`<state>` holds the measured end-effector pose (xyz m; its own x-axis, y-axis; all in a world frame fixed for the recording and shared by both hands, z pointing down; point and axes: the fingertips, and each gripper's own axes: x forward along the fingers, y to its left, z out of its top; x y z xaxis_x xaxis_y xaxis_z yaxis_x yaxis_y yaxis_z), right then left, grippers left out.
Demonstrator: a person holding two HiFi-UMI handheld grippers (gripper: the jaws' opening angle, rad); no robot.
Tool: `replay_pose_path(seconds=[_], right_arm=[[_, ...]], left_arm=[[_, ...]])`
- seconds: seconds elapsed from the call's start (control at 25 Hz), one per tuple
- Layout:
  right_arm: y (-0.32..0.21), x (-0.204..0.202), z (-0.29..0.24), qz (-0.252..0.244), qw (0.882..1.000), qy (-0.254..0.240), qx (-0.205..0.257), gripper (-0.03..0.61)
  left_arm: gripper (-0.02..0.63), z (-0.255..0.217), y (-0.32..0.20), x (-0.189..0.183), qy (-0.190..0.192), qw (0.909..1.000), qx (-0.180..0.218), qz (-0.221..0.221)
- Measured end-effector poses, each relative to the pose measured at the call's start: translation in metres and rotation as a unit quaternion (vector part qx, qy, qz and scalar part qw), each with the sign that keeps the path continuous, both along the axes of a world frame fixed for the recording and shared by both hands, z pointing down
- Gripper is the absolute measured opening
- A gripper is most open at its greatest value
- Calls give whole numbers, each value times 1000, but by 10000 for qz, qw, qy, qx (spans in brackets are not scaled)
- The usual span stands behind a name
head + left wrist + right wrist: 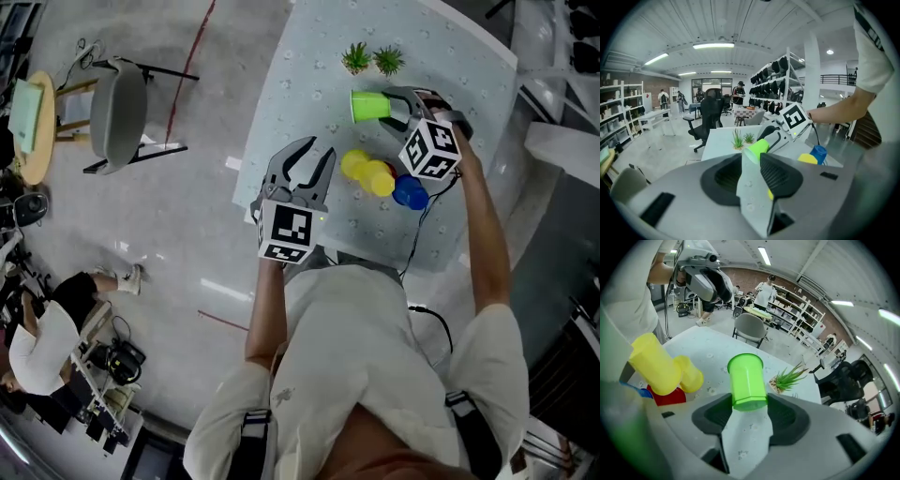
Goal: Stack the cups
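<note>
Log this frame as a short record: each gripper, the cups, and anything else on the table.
right gripper: shut on green cup, cup on its side
left gripper: open, empty
other cups: yellow cups, red cup, blue cup, clustered on table
also on table: two small plants

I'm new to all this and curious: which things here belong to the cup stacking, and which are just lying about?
Part of the job: green cup, yellow cups, red cup, blue cup.
Just lying about: small plants, grey chair on the floor.
</note>
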<state>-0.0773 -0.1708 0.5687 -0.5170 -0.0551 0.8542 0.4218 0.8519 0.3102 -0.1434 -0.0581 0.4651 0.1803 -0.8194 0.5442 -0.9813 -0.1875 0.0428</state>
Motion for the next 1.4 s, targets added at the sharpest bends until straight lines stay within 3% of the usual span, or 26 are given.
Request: replay_pose_path(seconds=[0.24,0.64,1.2,1.4], right_arm=[[1,32,-42,178,9977,164,636,236],[26,69,-103,436,9913,264,1212,235],[74,113,-135,418,9718,955,2114,235],[82,124,-139,288,9594,1299,2488,235]], left_arm=[[128,-10,0,10,23,9993,138,357],[124,-29,2,31,72,9953,422,871],[123,-45,25,58,108,9883,629,1386],[123,-46,30,62,110,9866,657,1488]])
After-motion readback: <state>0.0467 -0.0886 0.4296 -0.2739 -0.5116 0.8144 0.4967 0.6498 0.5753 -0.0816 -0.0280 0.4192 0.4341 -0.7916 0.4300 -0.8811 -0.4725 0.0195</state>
